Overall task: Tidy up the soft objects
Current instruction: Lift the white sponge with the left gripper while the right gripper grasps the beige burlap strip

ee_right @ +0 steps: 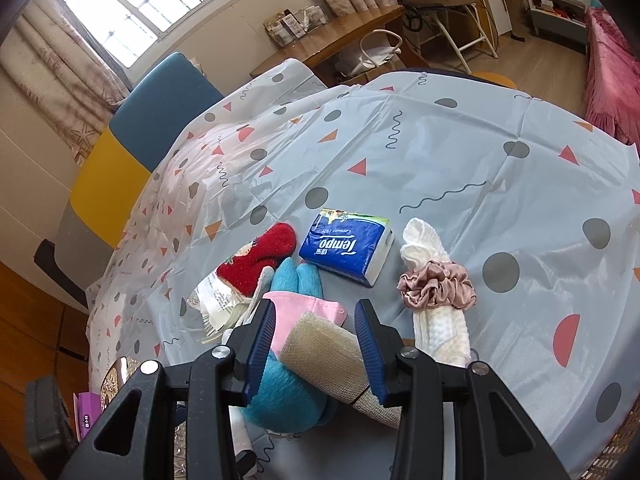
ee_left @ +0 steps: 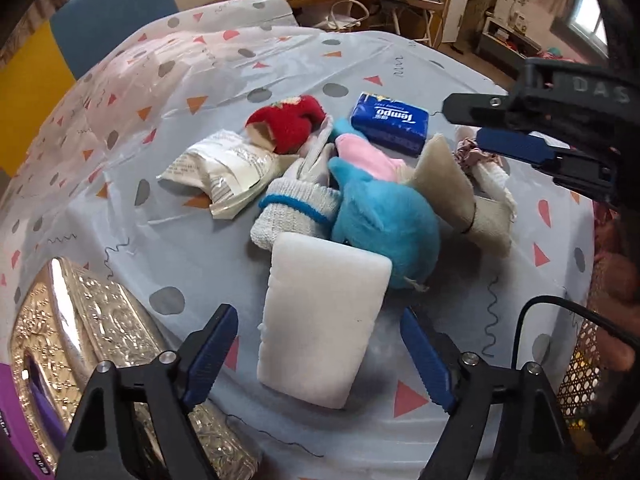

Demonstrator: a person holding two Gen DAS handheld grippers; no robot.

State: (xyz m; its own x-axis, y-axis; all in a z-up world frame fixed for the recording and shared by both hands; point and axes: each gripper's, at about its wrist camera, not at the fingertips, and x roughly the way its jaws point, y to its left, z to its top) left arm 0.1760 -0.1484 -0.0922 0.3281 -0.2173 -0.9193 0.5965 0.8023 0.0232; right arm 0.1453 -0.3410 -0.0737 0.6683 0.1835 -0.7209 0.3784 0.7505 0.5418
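Note:
A heap of soft things lies on the dotted tablecloth (ee_left: 168,240): a white sponge block (ee_left: 320,320), a blue plush (ee_left: 384,224), a white-and-blue sock (ee_left: 296,208), a red sock (ee_left: 292,120), a pink mask (ee_left: 368,156), a beige burlap bundle (ee_left: 444,184), a blue Tempo tissue pack (ee_left: 390,120) and a crinkly white packet (ee_left: 224,168). My left gripper (ee_left: 320,356) is open with its jaws either side of the sponge block's near end. My right gripper (ee_right: 316,340) is open around the burlap bundle (ee_right: 324,356), above the blue plush (ee_right: 280,396). A pink scrunchie (ee_right: 436,284) wraps a white cloth (ee_right: 440,328).
An ornate silver box (ee_left: 100,340) stands at the near left beside a purple package (ee_left: 24,420). The right gripper shows at the upper right of the left wrist view (ee_left: 516,128). Blue and yellow chairs (ee_right: 132,136) stand behind the table. A woven basket edge (ee_left: 580,372) is at the right.

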